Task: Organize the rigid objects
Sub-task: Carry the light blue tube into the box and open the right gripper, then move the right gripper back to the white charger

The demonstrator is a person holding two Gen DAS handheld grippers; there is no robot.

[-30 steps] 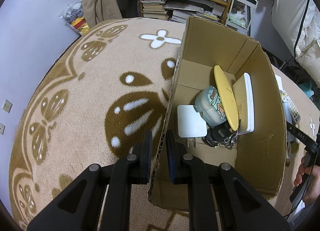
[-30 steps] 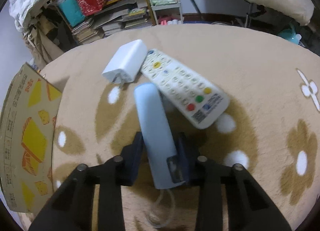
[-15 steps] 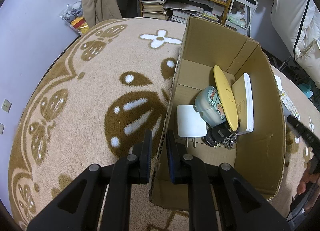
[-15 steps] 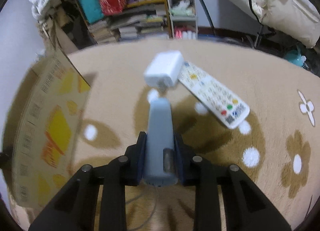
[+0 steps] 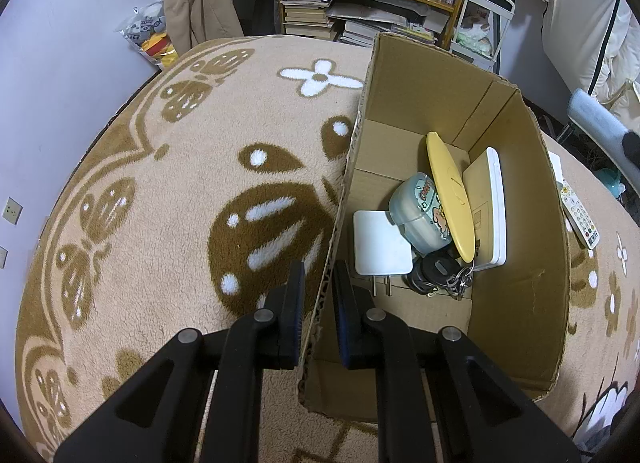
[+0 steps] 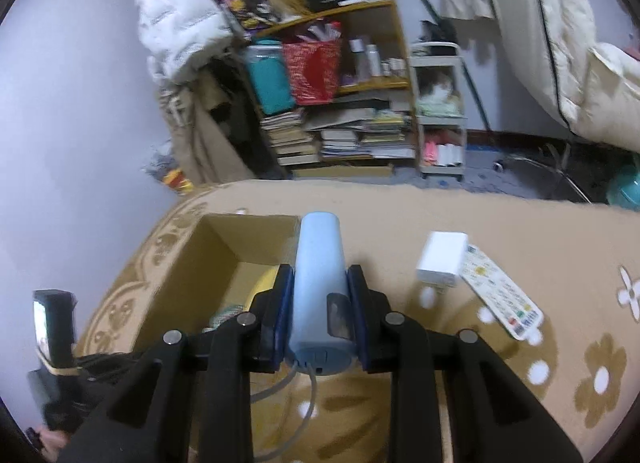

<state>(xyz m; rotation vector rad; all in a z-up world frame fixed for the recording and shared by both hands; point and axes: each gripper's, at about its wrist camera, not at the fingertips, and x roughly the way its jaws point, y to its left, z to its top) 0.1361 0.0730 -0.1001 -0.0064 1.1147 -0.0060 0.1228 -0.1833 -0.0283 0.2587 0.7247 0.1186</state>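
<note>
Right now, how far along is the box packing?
Done: white charger, tin, yellow lid, white case and keys sit in the cardboard box. In hand: right gripper holds the blue tube; left gripper clamps the box wall. Left: second charger, remote.

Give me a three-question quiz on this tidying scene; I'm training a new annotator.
1. True or false: the left gripper is clamped on a wall of the cardboard box.
2. What does the right gripper hold? A) remote control B) pale blue device C) white charger
3. Which two things lie on the rug outside the box?

Key: 1 true. 2 B, the pale blue device. 3 the white charger and the remote control.
</note>
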